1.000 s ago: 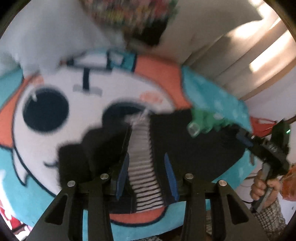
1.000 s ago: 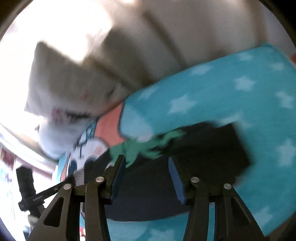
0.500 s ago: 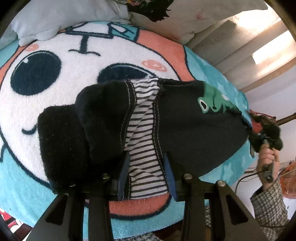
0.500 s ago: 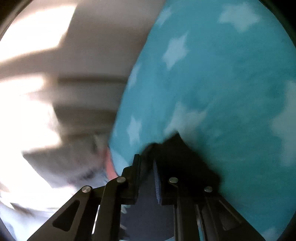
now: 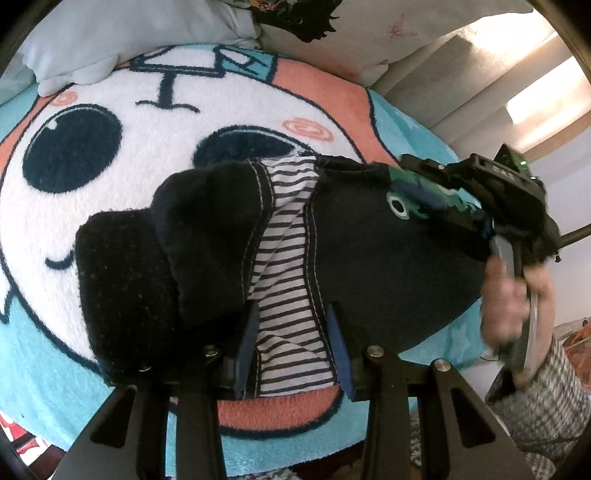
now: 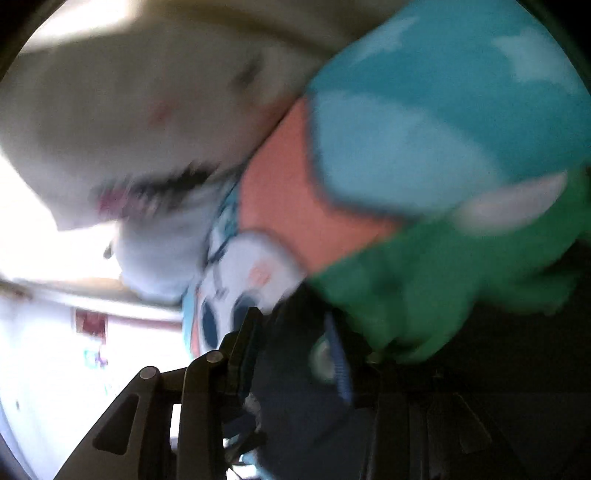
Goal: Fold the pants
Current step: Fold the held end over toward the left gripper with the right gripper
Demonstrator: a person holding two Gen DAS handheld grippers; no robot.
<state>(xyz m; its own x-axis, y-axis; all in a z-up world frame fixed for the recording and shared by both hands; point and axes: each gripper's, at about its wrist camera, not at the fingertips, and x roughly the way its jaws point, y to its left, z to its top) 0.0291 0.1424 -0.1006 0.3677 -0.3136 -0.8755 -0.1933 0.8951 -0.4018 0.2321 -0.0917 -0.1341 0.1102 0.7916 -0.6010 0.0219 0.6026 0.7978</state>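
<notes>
Small dark navy pants [image 5: 369,266] with a striped lining [image 5: 291,295] and a green dinosaur patch [image 5: 413,192] lie on a cartoon blanket [image 5: 110,166]. My left gripper [image 5: 291,347] holds the striped waistband edge between its blue pads. My right gripper [image 5: 476,206] is shut on the far leg end and lifts it over the pants. In the blurred right wrist view my right gripper [image 6: 295,350] has dark pants fabric [image 6: 295,398] between its fingers, and the green patch [image 6: 443,280] hangs close to the lens.
The blanket covers a bed, with pale pillows [image 5: 129,33] at its far edge and a beige wall [image 5: 480,81] behind. A hand in a checked sleeve [image 5: 546,398] holds the right gripper at the bed's right edge.
My right gripper closed on the leg end and lifted it up and toward the waistband. My left gripper moved in and closed on the striped waistband.
</notes>
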